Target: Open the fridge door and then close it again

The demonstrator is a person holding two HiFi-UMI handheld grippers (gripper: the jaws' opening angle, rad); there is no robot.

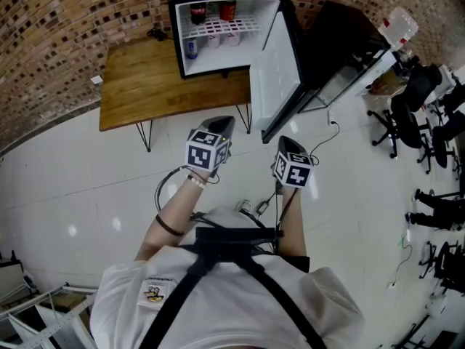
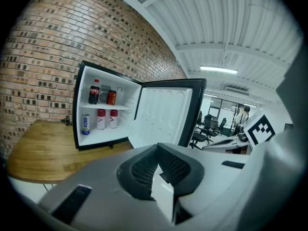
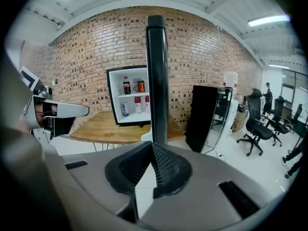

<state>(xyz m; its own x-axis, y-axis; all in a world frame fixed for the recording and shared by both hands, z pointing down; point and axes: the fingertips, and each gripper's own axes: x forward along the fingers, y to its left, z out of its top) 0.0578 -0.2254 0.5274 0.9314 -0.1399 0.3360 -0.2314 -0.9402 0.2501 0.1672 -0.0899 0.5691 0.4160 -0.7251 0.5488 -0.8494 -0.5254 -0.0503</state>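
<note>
Since the fridge door (image 1: pixel 278 67) stands wide open, well apart from the left gripper (image 1: pixel 220 126) and right gripper (image 1: pixel 288 144), both jaws closed and empty, a hard shove might slam it, toppling bottles (image 1: pixel 197 11).

A wooden table (image 1: pixel 138 86) on thin black legs is standing on the glossy white floor (image 1: pixel 73 187), bearing the open mini fridge (image 1: pixel 218 60) at its right end, with bare wood lying to the left.

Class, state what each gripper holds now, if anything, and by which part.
Nothing: the left gripper and the right gripper are both shut and empty.
</note>
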